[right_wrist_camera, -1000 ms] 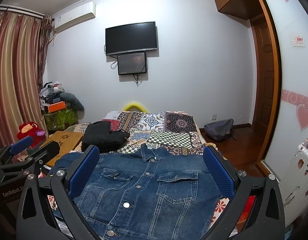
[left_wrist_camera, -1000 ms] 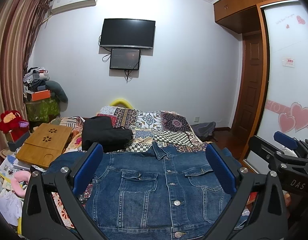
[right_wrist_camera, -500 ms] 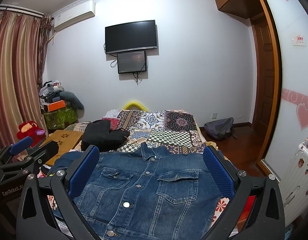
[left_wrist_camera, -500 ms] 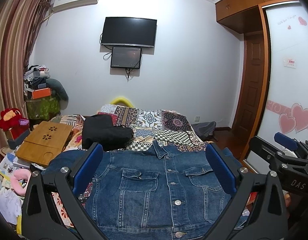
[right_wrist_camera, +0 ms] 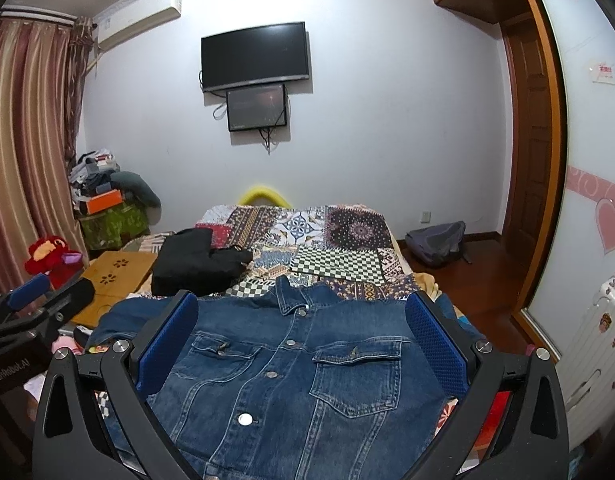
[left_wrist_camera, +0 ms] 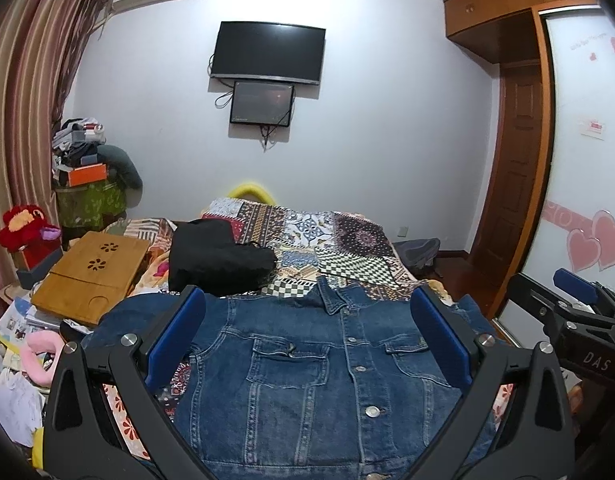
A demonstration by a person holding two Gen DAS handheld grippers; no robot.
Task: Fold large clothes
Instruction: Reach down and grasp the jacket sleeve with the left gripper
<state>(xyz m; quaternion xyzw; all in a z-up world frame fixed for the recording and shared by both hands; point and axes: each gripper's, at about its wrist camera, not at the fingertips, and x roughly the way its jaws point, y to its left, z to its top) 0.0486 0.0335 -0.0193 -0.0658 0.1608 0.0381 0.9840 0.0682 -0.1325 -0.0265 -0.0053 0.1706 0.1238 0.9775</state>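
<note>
The patchwork-covered bed (left_wrist_camera: 347, 240) carries the blue denim jacket (left_wrist_camera: 327, 380), lying flat, front up, buttoned; the left gripper (left_wrist_camera: 311, 328) and right gripper (right_wrist_camera: 303, 328) hover released, holding nothing; better to pinch each sleeve near the shoulder seam.

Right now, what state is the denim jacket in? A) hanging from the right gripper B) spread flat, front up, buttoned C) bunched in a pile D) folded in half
B: the denim jacket lies spread on the bed, collar away, buttons and chest pockets showing; both grippers are open, holding nothing.
</note>
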